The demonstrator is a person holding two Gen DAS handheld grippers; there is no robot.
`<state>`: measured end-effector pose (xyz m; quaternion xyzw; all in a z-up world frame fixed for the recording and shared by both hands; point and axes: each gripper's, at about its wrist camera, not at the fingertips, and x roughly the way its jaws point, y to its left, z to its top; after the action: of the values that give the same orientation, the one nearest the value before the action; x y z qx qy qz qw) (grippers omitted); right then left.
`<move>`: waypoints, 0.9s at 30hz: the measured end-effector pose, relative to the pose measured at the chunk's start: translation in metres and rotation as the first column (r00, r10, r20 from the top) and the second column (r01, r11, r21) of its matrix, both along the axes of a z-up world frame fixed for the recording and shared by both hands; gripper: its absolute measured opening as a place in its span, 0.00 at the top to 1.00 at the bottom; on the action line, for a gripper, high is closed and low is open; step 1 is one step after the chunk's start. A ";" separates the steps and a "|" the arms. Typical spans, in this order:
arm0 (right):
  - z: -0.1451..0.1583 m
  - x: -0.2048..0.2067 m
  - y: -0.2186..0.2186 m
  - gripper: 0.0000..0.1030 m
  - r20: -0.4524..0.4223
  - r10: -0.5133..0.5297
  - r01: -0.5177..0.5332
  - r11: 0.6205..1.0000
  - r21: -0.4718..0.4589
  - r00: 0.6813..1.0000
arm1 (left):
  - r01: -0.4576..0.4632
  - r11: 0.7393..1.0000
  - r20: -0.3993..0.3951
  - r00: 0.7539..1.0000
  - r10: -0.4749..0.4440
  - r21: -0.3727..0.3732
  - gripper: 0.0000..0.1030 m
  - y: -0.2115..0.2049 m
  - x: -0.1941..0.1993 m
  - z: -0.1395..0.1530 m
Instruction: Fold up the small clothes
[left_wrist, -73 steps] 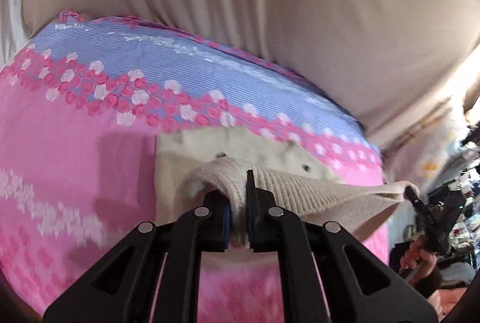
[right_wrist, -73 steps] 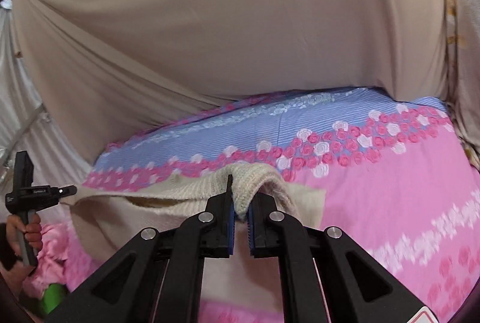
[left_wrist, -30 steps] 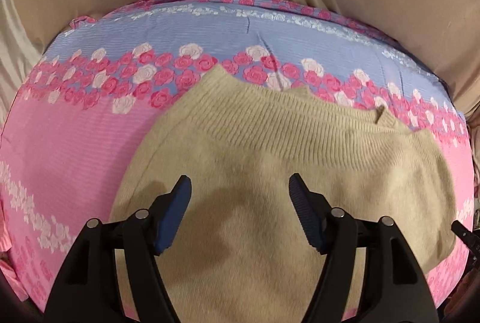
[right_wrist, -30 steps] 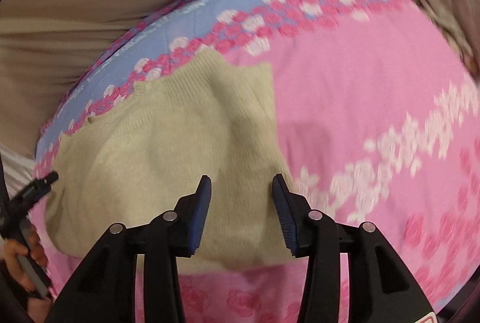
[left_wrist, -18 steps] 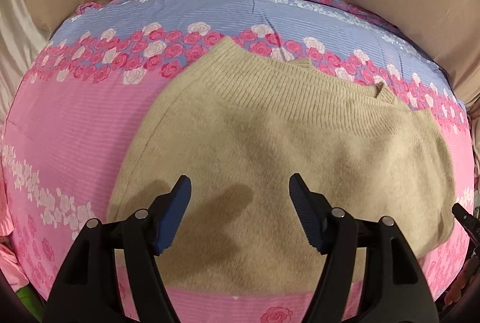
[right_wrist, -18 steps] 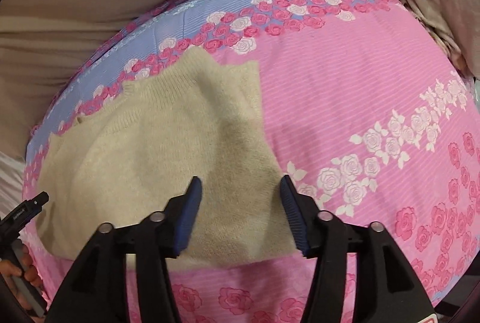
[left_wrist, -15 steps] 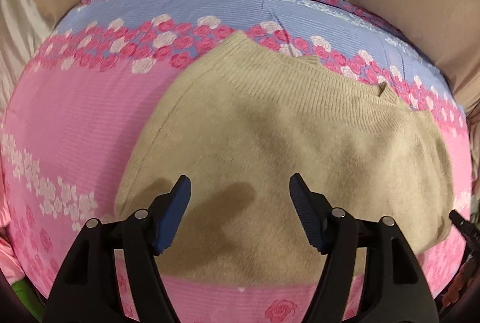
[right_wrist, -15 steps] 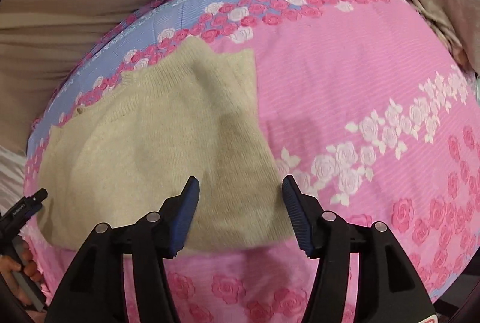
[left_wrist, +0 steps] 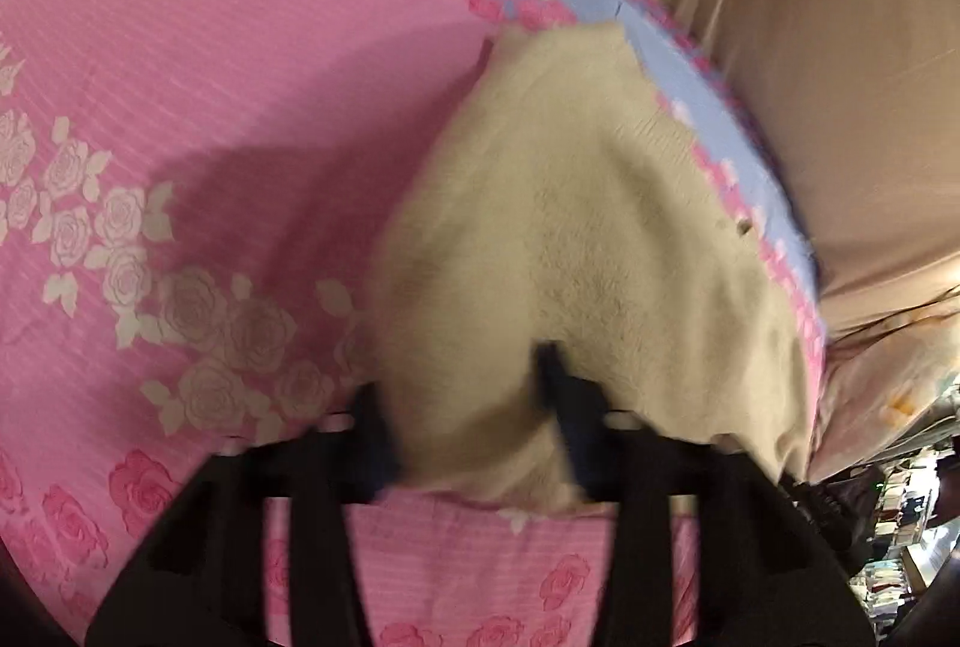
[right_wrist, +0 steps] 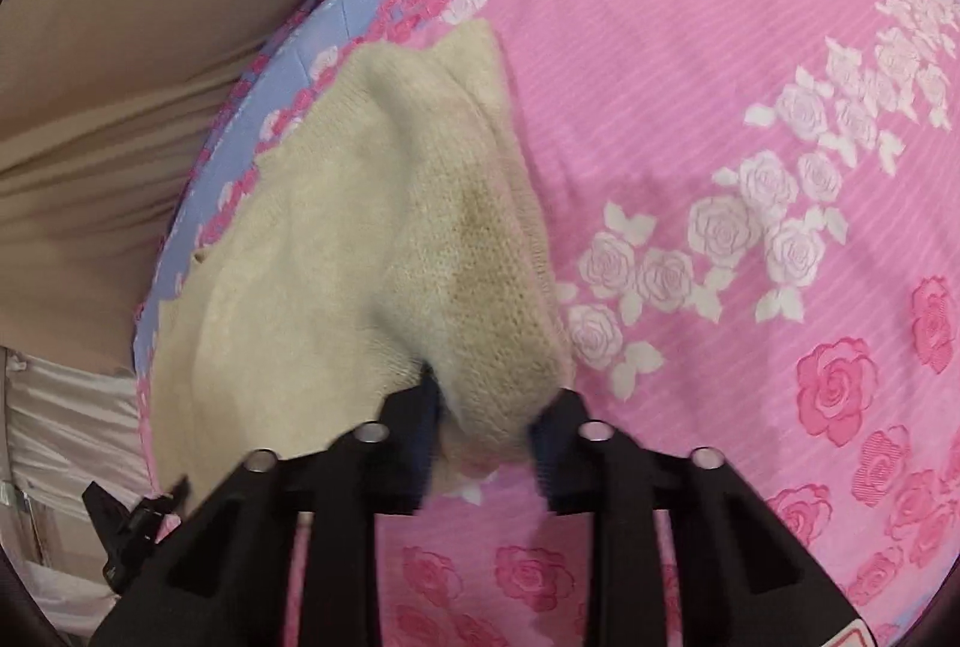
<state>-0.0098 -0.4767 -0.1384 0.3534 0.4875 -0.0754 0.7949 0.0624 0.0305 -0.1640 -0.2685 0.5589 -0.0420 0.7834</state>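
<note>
Sweater (left_wrist: 588, 239) first: the beige knit lies spread on the pink rose-print bedsheet (left_wrist: 180, 77), its far edge reaching the blue band near the beige curtain (left_wrist: 840, 47). Half a second ago you held both tongs above the flat knit with nothing between them; now each has dropped to the near hem and has cloth between its fingers. Your left gripper (left_wrist: 468, 431) straddles the near left corner, jaws apart, with a bunch of knit filling the gap. That view is blurred by motion, so you cannot tell whether the pads have begun to press. Your right gripper (right_wrist: 486, 431) does the same at the near right corner (right_wrist: 498, 395), where a thick fold of knit sits between fingers that stand apart; it looks about to close, not yet clamped.

The meaning for the job, as a judgement: laying out is done and you are starting the next fold, taking both near corners to carry the hem toward the far edge. Close fully on both layers before lifting, or one corner may slip and skew the fold.
</note>
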 end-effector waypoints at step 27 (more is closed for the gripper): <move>0.033 -0.028 0.005 0.67 -0.105 0.189 -0.212 0.926 -0.313 0.976 | 0.481 0.832 0.150 0.877 -0.457 -0.277 0.36 -0.009 0.003 0.005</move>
<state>-0.0374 -0.4717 -0.1052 0.1642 0.5310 -0.0851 0.8270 0.0655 0.0216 -0.1592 -0.2393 0.5634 -0.3290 0.7191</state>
